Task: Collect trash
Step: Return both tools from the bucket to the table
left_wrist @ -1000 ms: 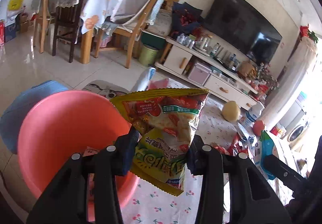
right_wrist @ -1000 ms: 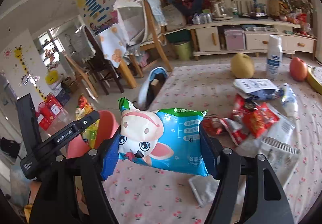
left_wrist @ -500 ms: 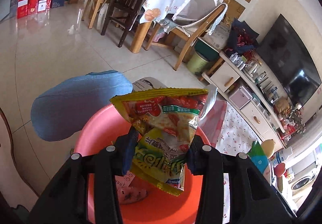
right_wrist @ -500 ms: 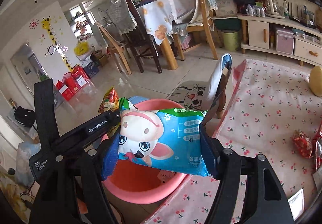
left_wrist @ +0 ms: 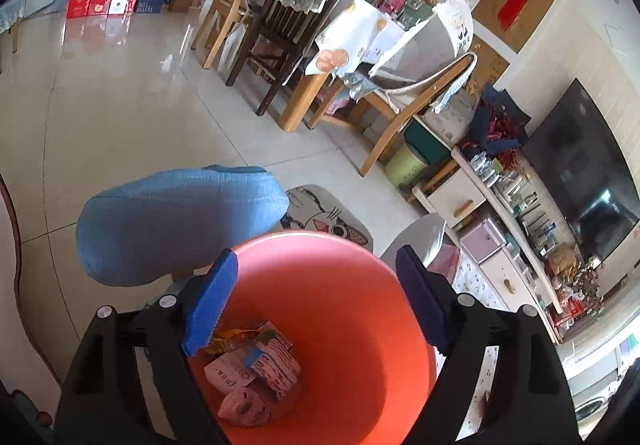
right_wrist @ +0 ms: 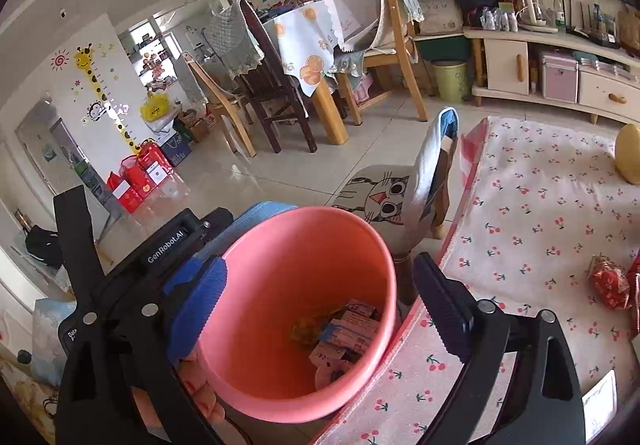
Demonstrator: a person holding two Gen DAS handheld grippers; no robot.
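A pink plastic bucket (left_wrist: 360,277) stands on the floor beside the table; it also shows in the right wrist view (right_wrist: 288,245). Several snack wrappers (left_wrist: 256,373) lie at its bottom, also seen in the right wrist view (right_wrist: 344,337). My left gripper (left_wrist: 316,305) is open and empty right above the bucket. My right gripper (right_wrist: 320,309) is open and empty above the bucket too. The left gripper's body (right_wrist: 160,245) shows at the left of the right wrist view. A red wrapper (right_wrist: 610,281) lies on the cherry-print tablecloth (right_wrist: 540,213).
A blue cushion (left_wrist: 176,221) lies left of the bucket. A cat-print stool (right_wrist: 384,201) stands behind it. Dining chairs and a table (left_wrist: 312,45) stand farther back, a TV cabinet (right_wrist: 560,61) to the right. A yellow fruit (right_wrist: 628,153) sits on the tablecloth.
Both grippers have opened. The yellow-green snack bag and the blue cow-print packet have dropped into the bucket. Both grippers moved closer over the bucket.
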